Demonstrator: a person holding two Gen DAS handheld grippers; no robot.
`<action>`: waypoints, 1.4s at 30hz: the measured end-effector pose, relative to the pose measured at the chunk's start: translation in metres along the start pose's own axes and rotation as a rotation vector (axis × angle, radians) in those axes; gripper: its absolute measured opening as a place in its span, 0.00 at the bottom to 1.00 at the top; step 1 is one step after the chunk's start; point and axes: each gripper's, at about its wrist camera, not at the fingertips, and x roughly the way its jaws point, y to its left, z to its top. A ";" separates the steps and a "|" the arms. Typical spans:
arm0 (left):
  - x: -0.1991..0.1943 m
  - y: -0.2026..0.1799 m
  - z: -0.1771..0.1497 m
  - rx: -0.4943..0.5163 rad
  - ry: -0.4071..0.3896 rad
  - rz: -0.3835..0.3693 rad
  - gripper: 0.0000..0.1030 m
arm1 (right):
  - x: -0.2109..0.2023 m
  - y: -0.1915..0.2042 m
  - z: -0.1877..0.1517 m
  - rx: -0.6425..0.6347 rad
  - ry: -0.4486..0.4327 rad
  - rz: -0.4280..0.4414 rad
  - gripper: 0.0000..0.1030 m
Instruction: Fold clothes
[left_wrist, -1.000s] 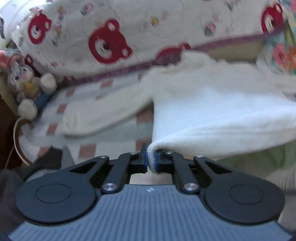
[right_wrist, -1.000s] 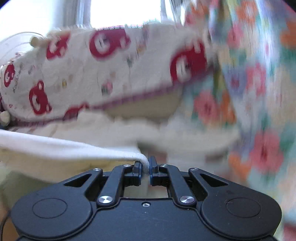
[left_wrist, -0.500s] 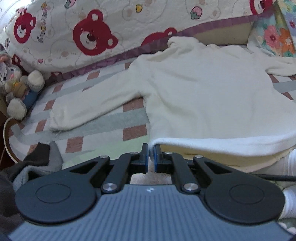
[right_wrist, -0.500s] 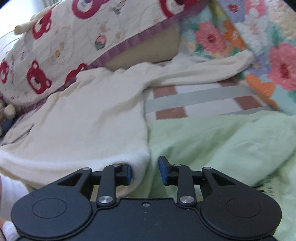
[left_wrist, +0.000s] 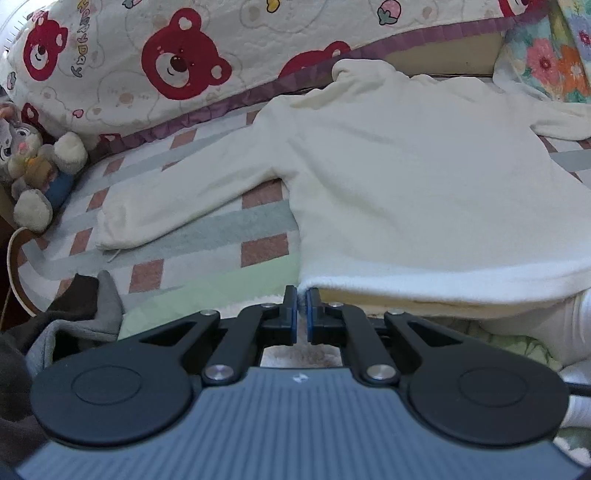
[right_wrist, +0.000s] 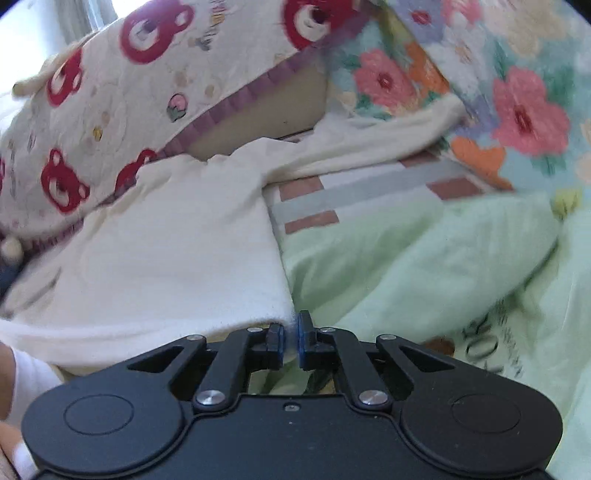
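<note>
A cream sweater (left_wrist: 388, 177) lies spread flat on the checked bed sheet (left_wrist: 221, 236), its collar against the bear-print quilt (left_wrist: 177, 62). Left of the sweater's outstretched sleeve sits a plush rabbit (left_wrist: 33, 166). At the sweater's near left hem corner, the left gripper (left_wrist: 301, 310) has its fingers pressed together, pinching the hem. At the near right hem corner, the right gripper (right_wrist: 291, 334) is likewise closed on the hem's edge. Right of the sweater lie a pale green blanket (right_wrist: 424, 266) and a floral quilt (right_wrist: 498, 92).

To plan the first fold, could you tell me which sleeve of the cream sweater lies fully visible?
The sleeve stretched toward the plush rabbit; the other sleeve runs under the floral blanket.
</note>
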 end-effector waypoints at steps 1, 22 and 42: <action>0.000 0.002 0.000 -0.014 -0.001 -0.006 0.04 | -0.001 0.003 0.004 -0.034 0.003 -0.005 0.07; 0.051 -0.005 0.000 -0.038 0.038 -0.158 0.11 | 0.013 -0.009 0.019 0.082 0.079 0.143 0.10; -0.008 -0.001 -0.024 0.005 -0.028 -0.055 0.10 | -0.023 -0.038 0.008 0.098 0.079 0.007 0.01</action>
